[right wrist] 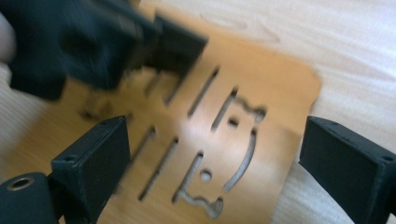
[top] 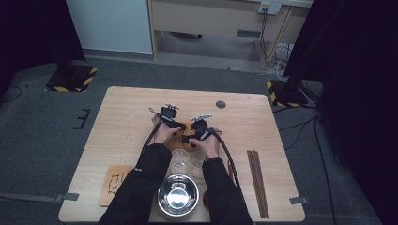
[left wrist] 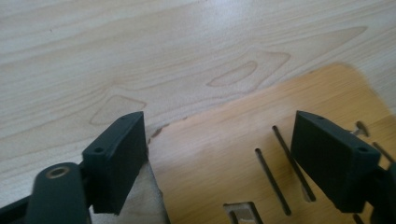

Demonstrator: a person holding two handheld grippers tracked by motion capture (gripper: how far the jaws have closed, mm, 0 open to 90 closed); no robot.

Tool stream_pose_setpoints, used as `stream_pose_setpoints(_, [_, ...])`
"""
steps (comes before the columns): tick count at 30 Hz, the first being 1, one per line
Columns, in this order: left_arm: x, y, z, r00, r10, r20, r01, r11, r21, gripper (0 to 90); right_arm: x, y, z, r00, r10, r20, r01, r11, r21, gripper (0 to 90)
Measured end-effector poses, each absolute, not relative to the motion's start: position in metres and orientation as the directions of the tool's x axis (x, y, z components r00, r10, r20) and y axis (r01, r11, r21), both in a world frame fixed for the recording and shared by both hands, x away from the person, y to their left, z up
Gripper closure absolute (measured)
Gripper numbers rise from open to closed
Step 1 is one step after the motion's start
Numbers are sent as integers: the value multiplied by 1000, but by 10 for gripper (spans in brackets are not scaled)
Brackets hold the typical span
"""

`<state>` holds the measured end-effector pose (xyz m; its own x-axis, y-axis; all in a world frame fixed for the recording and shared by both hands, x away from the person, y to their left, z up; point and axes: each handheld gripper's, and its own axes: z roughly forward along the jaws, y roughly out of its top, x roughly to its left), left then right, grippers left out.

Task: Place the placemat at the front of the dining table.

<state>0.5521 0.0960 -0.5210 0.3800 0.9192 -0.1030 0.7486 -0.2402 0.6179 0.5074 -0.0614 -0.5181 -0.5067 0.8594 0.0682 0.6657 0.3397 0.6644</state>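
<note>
Slotted wooden board [right wrist: 224, 140] (flat on table [top: 244, 126]), left gripper [left wrist: 219, 158] and right gripper [right wrist: 210, 172] spread over it

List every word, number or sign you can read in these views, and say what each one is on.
No readable text.
Wooden board under the hand-held grippers: cut-out slots and curly figures, not legible as letters.
Second wooden board at the table's near left corner: dark marks, too small to read.
Yellow-and-black hazard stripes on the floor stand bases: a warning pattern, no words.

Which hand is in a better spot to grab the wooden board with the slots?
Probably the right gripper: its open jaws sit on both sides of the board. The left gripper covers just a corner.
</note>
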Motion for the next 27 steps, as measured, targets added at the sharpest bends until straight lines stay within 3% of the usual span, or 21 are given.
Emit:
stream_pose_setpoints(14, [546,117,-503,365,921,-138,705,-177,686,167,505,-64,-508,-505,860,68,636,318,703,107])
stream_pose_setpoints(27, [518,134,-480,450,888,-95,626,-237,743,149,501,-89,-483,-507,862,21,554,308,773,112])
